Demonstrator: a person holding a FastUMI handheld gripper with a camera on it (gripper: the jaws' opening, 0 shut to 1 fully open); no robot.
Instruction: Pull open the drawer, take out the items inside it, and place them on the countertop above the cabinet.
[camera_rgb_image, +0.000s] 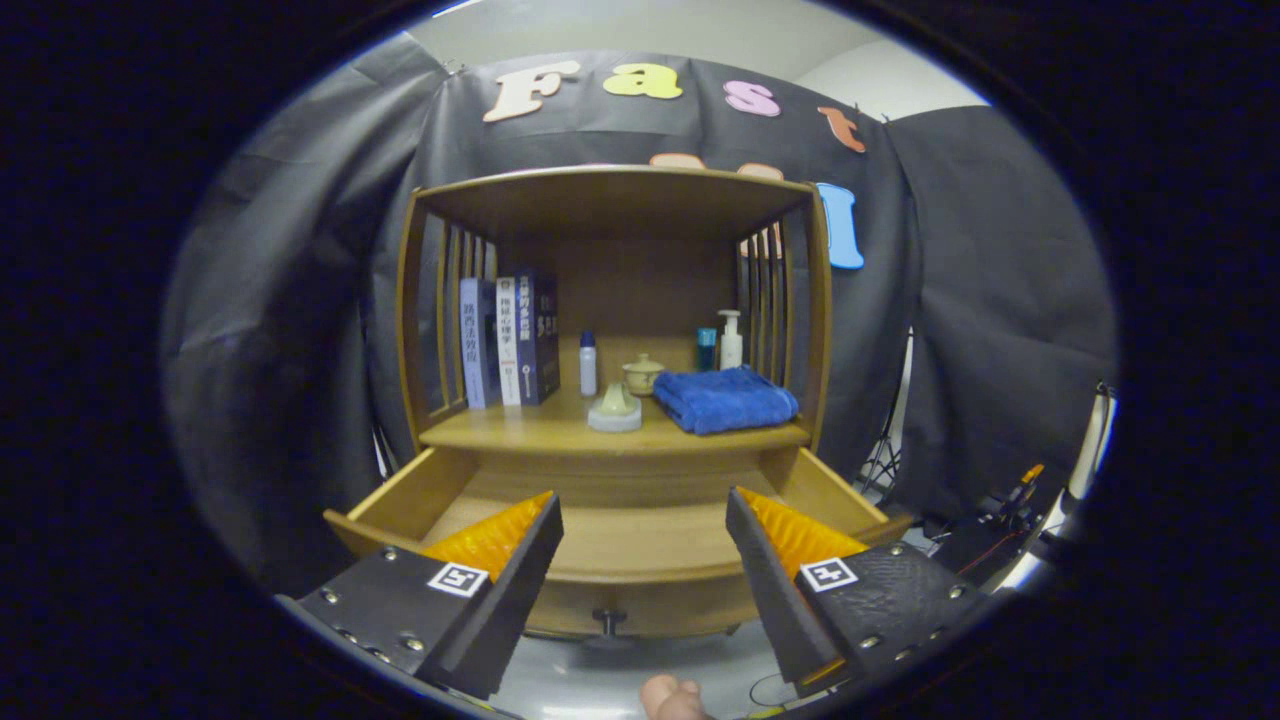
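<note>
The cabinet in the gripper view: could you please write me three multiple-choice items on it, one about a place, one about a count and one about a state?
1. Where does the blue towel lie?
A. In the drawer
B. On the countertop, right of the small lidded pot
C. On top of the books

2. How many books stand at the countertop's left end?
A. One
B. Three
C. Six

3. What state is the drawer in?
A. Pulled open
B. Fully closed
C. Removed from the cabinet

Answers:
1 B, the folded towel rests on the countertop beside the small lidded pot.
2 B, three upright spines show side by side.
3 A, the drawer juts out toward the gripper, whose jaws stand wide apart above it, holding nothing; its visible floor looks bare.
</note>
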